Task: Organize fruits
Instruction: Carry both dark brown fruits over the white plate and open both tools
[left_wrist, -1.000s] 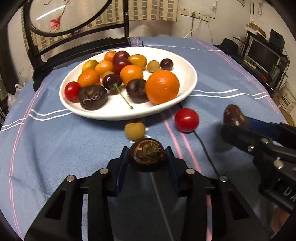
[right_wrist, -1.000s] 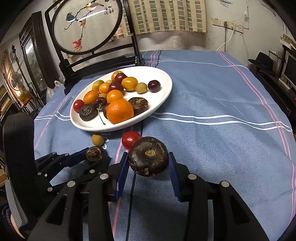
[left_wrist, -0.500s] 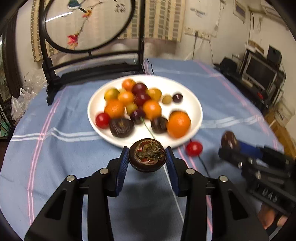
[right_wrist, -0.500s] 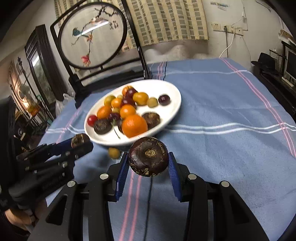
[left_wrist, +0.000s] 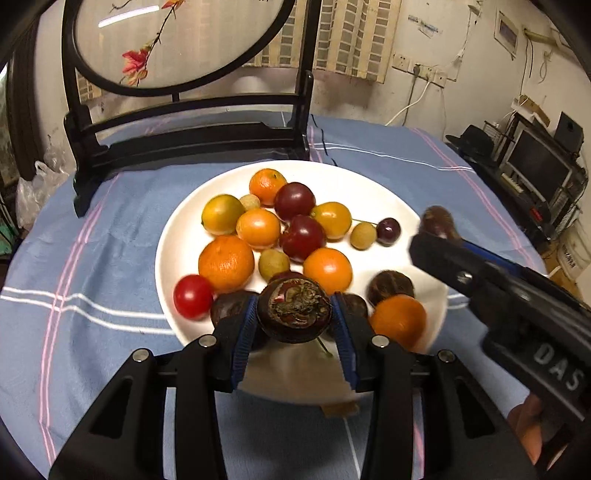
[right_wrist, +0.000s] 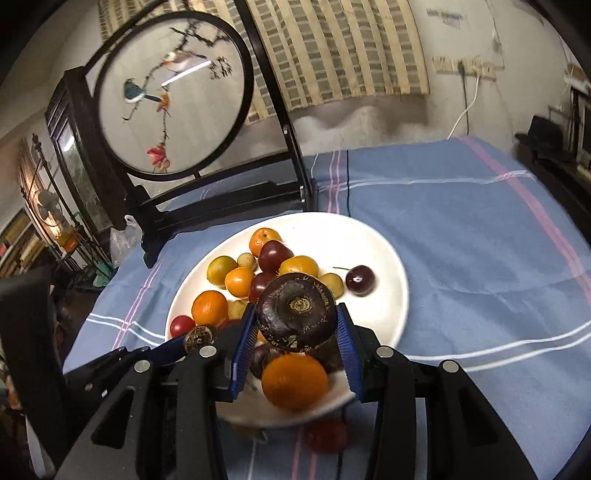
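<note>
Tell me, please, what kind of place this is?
Probably a lived-in home room: a round table under a blue striped cloth, a black wooden stand with a round embroidered bird screen, and a dark monitor on cluttered shelves.

Glossy white plate (left_wrist: 177, 236) on matt blue striped cloth (left_wrist: 110, 229); rough, dull dark fruit (left_wrist: 293, 311) between ribbed blue pads.

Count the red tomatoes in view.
2. One tomato sits on the plate by its left rim; the other tomato lies on the cloth just off the plate's near rim, blurred. Others may be hidden.
</note>
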